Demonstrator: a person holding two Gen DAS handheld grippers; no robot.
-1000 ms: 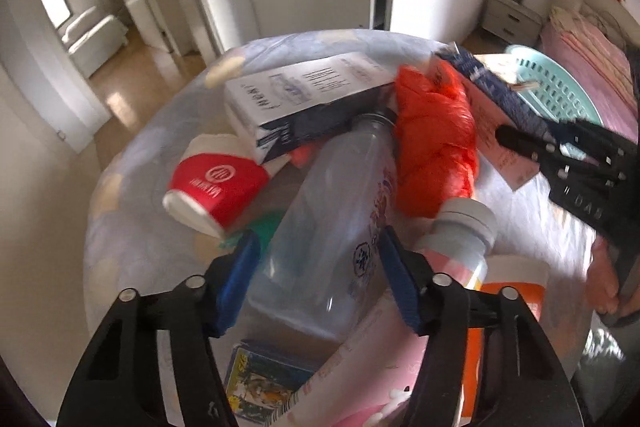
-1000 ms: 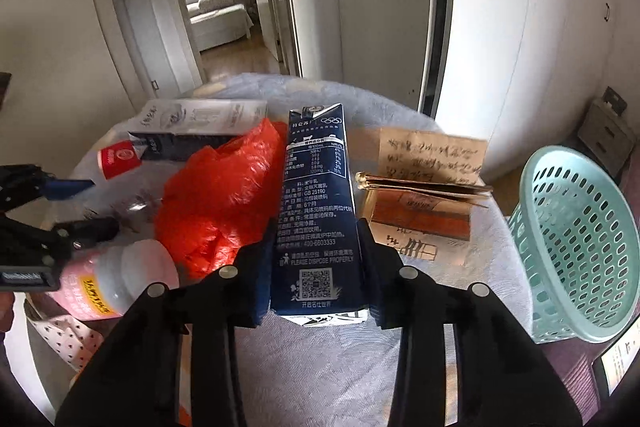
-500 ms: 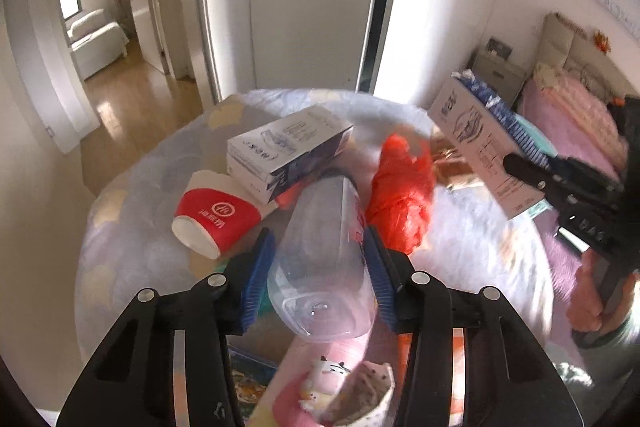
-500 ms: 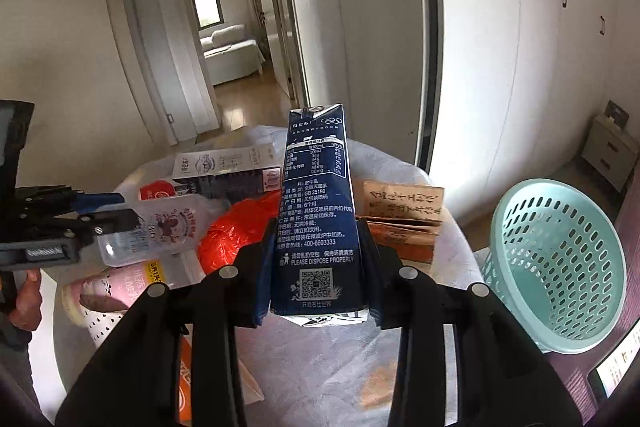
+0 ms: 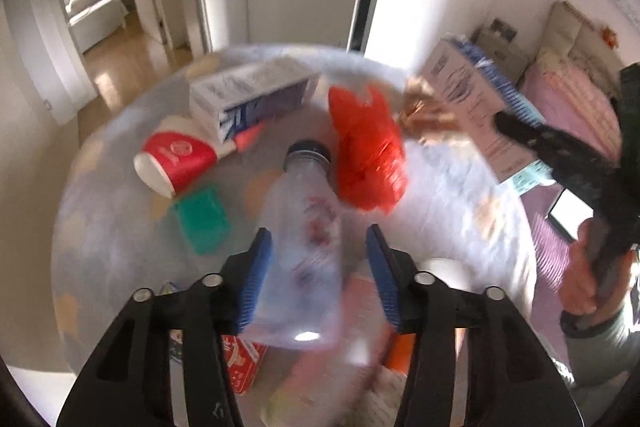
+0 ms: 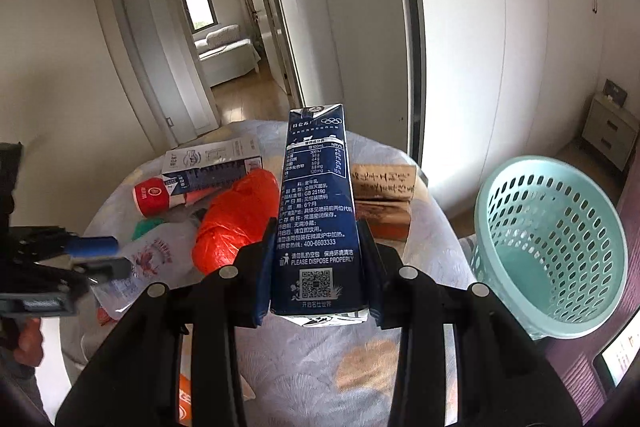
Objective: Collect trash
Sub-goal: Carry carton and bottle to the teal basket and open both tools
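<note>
A nightstand (image 6: 610,125) stands by white wardrobe doors (image 6: 500,27).

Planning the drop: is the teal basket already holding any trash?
No, the teal basket shows only its bare floor in the right wrist view.

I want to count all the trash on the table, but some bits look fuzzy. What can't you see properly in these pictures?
- Left wrist view: the clear bottle is motion-blurred, so its label is unreadable and whether the left tongs pinch it is unclear.
- Same view: items behind the tongs' arms are hidden and blurred.
- Right wrist view: the milk carton in the right tongs covers part of the table.
</note>
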